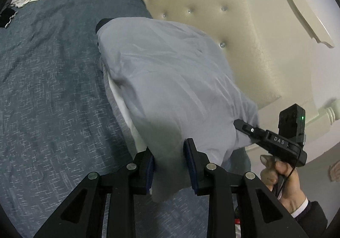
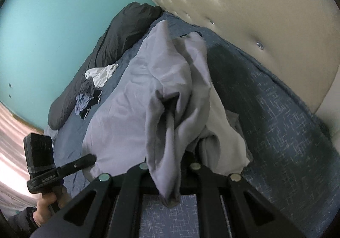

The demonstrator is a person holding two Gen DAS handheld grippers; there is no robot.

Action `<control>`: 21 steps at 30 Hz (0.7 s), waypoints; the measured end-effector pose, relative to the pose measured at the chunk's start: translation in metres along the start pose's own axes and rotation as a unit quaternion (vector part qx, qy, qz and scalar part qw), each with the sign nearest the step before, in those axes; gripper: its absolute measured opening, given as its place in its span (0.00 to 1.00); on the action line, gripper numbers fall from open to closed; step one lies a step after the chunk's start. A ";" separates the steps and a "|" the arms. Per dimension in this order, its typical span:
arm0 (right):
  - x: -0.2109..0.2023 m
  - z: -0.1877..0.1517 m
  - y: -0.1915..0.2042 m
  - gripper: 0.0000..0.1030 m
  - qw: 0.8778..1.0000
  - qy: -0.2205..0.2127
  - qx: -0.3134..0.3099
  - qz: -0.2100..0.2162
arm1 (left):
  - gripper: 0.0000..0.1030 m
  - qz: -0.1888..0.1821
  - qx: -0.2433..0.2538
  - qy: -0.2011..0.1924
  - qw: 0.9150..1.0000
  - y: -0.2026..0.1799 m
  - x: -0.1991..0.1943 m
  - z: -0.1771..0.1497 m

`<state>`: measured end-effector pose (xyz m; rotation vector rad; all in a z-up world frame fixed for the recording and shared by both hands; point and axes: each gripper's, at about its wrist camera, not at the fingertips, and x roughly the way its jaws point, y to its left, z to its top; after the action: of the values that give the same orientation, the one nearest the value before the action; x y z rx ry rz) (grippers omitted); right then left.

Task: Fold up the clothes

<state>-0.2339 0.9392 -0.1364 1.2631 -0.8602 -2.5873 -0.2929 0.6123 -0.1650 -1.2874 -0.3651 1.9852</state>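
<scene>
Hanging between both tools, the pale grey, thin cotton garment (image 1: 170,80) is lifted above the blue woven bedspread (image 1: 53,89), probably to spread it. Left gripper (image 1: 170,165) and right gripper (image 2: 170,165) each pinch a bunched edge.

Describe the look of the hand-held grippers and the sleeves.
Both are matte black linkage frames with silver pivot bolts. The left hand-held gripper has blue pads; the right hand-held gripper reads "DAS", with a green light and black cable. Dark sleeve, white cuff.

Close wrist views, shared bed (image 1: 53,89)
</scene>
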 end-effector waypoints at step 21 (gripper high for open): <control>-0.006 -0.007 -0.035 0.13 0.994 -0.028 0.087 0.052 | 0.27 -0.010 -0.015 0.025 1.000 0.009 0.016 -0.011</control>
<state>-0.2203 0.9669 -0.1550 1.1586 -1.1516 -2.5232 -0.2904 0.6157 -0.1858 -1.3445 -0.3830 1.9349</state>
